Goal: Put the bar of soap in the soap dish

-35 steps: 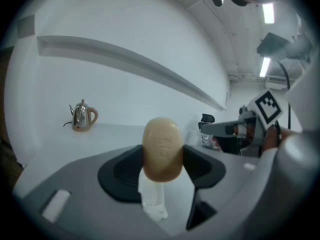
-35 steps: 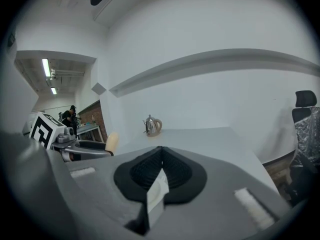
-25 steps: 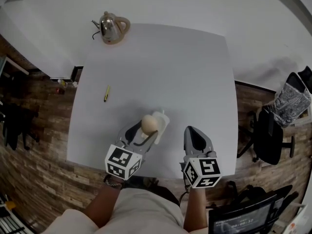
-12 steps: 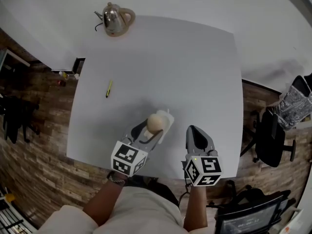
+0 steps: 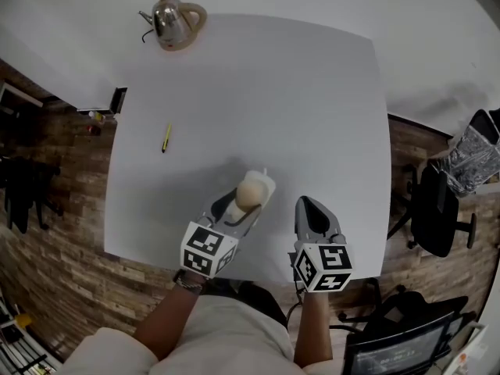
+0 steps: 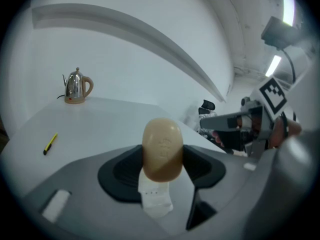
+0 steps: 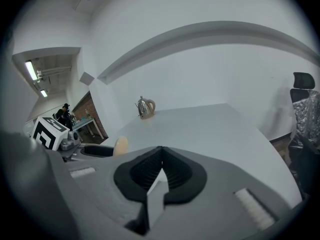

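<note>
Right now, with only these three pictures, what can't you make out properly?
Soap dish: head view, mostly covered by the bar of soap in the left gripper; whether they touch is unclear.
Stamp on the soap: left gripper view, too blurred to read.
Yellow pen: head view, too small to tell its type.
Soap dish again: right gripper view, hidden behind the left gripper.

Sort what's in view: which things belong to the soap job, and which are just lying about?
Job: bar of soap, clamped in the left gripper; white soap dish below it.
Lying about: kettle; yellow pen; right gripper, shut and empty.
</note>
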Demonstrator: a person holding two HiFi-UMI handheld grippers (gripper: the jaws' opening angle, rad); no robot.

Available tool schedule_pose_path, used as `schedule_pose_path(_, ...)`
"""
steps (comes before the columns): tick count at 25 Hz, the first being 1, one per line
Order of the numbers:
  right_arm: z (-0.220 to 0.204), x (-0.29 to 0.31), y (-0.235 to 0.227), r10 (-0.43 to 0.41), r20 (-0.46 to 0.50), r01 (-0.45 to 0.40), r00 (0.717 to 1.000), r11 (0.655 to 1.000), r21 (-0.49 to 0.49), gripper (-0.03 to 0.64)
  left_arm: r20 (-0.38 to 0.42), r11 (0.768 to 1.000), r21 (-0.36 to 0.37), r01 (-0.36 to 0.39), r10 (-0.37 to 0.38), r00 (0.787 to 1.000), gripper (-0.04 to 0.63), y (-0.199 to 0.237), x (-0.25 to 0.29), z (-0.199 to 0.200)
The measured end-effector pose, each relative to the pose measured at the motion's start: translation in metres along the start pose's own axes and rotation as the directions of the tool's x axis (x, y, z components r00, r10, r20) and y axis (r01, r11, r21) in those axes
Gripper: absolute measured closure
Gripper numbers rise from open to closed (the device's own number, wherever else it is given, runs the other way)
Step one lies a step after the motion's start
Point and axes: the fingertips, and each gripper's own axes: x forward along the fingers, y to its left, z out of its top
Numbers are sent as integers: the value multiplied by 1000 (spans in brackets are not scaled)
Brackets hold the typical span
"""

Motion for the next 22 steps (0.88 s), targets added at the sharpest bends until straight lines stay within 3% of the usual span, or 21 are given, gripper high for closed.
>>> schedule_pose_path(22, -35, 24, -7, 20, -102, -15, 995, 999, 46, 615, -105, 999, -37, -19, 15, 994, 327, 6, 23, -31)
